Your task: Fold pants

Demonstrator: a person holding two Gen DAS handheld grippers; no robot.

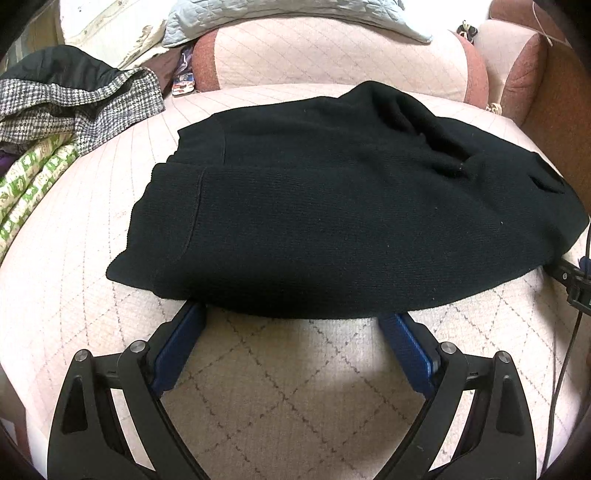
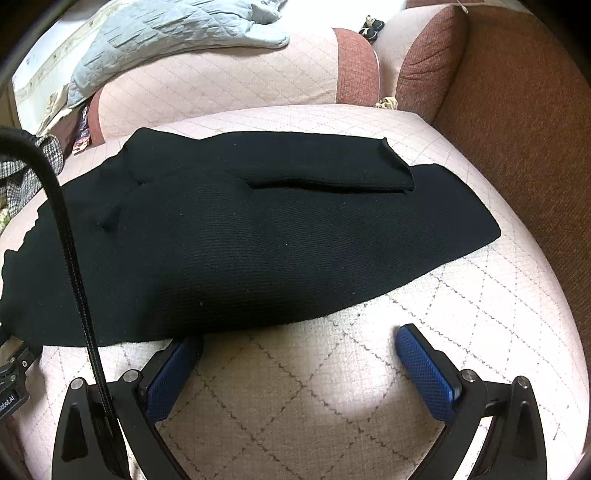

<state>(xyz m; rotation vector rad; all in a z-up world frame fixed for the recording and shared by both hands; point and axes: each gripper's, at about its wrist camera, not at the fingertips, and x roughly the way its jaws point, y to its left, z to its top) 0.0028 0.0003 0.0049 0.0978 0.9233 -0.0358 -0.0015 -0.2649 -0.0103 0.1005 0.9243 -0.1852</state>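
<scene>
Black knit pants (image 1: 332, 214) lie in layers on a pink quilted seat cushion (image 1: 288, 380). They also show in the right wrist view (image 2: 258, 236), with a leg end folded back on top (image 2: 332, 173). My left gripper (image 1: 291, 314) is open, its blue fingertips (image 1: 181, 343) just under the pants' near edge. My right gripper (image 2: 299, 336) is open at the near edge; its left fingertip (image 2: 170, 373) is slightly under the fabric, its right fingertip (image 2: 424, 369) on bare cushion. The right gripper's body shows at the left wrist view's right edge (image 1: 576, 284).
A houndstooth and black garment pile (image 1: 74, 99) and green-patterned cloth (image 1: 33, 184) lie left of the pants. A pale blue quilted cloth (image 2: 166, 33) drapes over the back cushions. A brown armrest (image 2: 524, 147) rises at the right. A black cable (image 2: 70, 258) crosses the right wrist view.
</scene>
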